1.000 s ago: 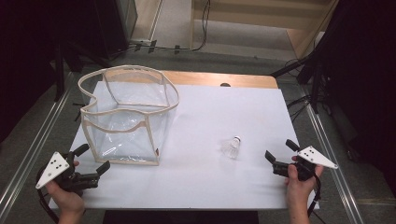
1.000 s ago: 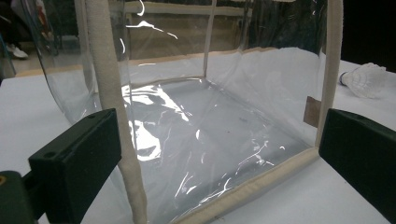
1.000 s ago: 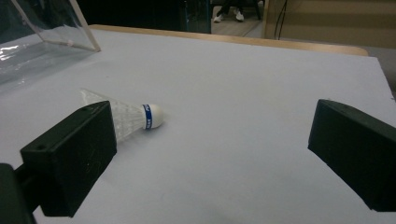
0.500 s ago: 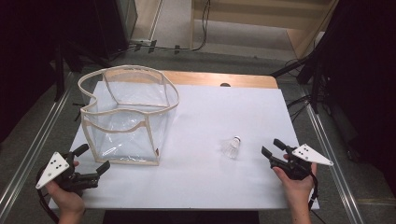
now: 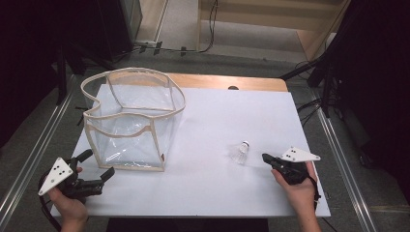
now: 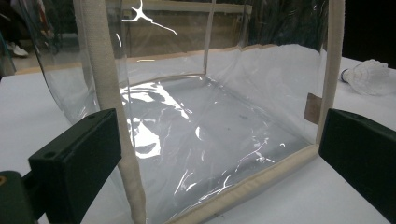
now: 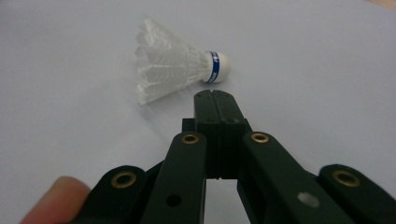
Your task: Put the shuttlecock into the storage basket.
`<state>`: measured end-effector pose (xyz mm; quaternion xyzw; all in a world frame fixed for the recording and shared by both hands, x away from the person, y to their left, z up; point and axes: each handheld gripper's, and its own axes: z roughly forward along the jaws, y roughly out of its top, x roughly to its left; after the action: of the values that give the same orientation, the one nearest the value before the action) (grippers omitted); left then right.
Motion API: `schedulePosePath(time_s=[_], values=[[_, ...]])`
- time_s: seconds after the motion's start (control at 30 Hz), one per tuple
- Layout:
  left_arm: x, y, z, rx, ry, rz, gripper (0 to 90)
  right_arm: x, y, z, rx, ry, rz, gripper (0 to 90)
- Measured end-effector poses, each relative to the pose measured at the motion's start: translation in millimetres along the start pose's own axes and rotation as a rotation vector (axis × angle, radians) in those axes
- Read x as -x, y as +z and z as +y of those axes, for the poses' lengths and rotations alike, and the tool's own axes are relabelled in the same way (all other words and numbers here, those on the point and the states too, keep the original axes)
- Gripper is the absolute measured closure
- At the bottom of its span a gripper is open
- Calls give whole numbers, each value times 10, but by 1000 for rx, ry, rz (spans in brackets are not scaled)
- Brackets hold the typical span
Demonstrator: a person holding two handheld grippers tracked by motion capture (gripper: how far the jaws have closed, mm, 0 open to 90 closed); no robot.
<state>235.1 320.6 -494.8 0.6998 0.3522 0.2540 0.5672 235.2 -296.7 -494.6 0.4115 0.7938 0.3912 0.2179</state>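
Right gripper (image 5: 267, 157): jaws, spread apart 1 second ago, have just been closing and now meet with nothing between them, while the gripper has shifted leftward across the white table (image 5: 208, 193) to lie just beside the shuttlecock (image 5: 240, 152), not touching it.

A white sheet (image 5: 203, 188) covers a wooden table (image 5: 251, 83), whose bare edge shows along the far side. Black cables (image 5: 193, 48) run across the grey floor (image 5: 174, 29) beyond it. Metal rails (image 5: 29, 159) flank the table on both sides.
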Motion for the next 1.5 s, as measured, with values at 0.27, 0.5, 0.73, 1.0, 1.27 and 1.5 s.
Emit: schedulePosePath(time_s=[0.27, 0.5, 0.73, 1.0, 1.27, 1.5], values=[[0, 2, 0, -1, 1, -2, 0, -39, 191, 59, -92, -32, 36, 876], [-3, 3, 0, -1, 0, -4, 0, -87, 319, 118, -123, -75, 95, 876], [-6, 2, 0, 0, -1, -7, 0, -133, 460, 191, -152, -94, 111, 876], [-10, 1, -1, 4, -7, -8, 0, -171, 602, 317, -161, -95, 118, 876], [-13, 0, -1, 4, -9, -8, 0, -216, 730, 455, -155, -116, 127, 877], [-14, -2, -1, 8, -14, -9, 0, -234, 874, 588, -158, -116, 126, 877]])
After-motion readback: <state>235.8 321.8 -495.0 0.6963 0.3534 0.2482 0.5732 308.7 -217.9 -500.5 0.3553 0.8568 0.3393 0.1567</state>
